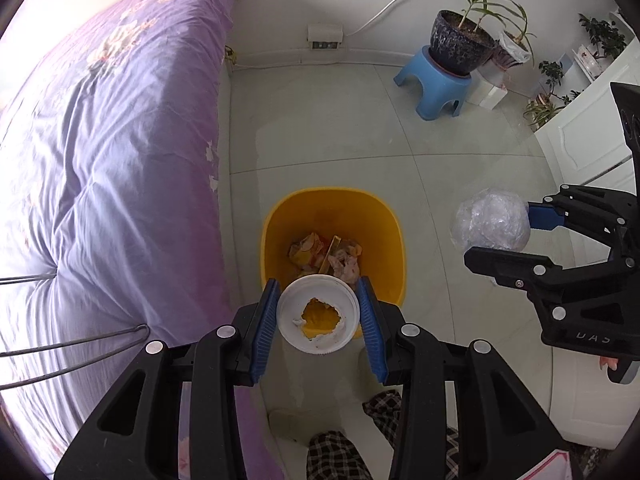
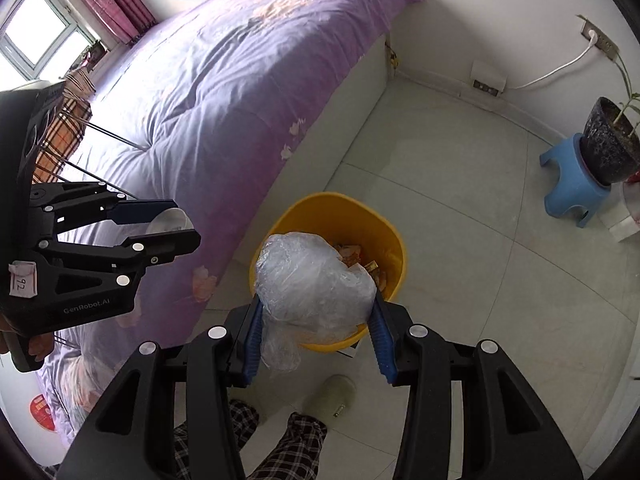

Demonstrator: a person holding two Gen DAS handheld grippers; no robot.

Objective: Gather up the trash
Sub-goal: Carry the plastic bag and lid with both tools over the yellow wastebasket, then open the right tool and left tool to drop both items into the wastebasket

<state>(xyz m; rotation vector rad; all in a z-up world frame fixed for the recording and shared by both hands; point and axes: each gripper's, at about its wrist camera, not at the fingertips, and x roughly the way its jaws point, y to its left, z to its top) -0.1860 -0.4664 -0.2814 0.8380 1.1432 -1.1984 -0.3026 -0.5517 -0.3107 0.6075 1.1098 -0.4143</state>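
Observation:
A yellow bin [image 1: 280,220] [image 2: 396,240] stands on the tiled floor beside the bed, with crumpled wrappers [image 1: 344,262] in its bottom. My left gripper [image 1: 319,312] is shut on a white round lid with a torn hole [image 1: 318,316], held over the bin's near rim. My right gripper [image 2: 316,316] is shut on a crumpled clear plastic bag [image 2: 312,280], also above the bin's near edge. In the left wrist view the right gripper [image 1: 500,236] and its bag [image 1: 492,224] hang to the right of the bin. The left gripper [image 2: 176,228] shows at the left of the right wrist view.
A bed with a purple cover [image 1: 112,152] [image 2: 224,92] runs along the bin's left. A blue stool [image 1: 434,84] carries a dark plant pot [image 1: 460,42] by the far wall. A white cabinet [image 1: 584,152] stands right. Plaid trouser legs [image 2: 288,444] and a slipper [image 2: 332,396] are below me.

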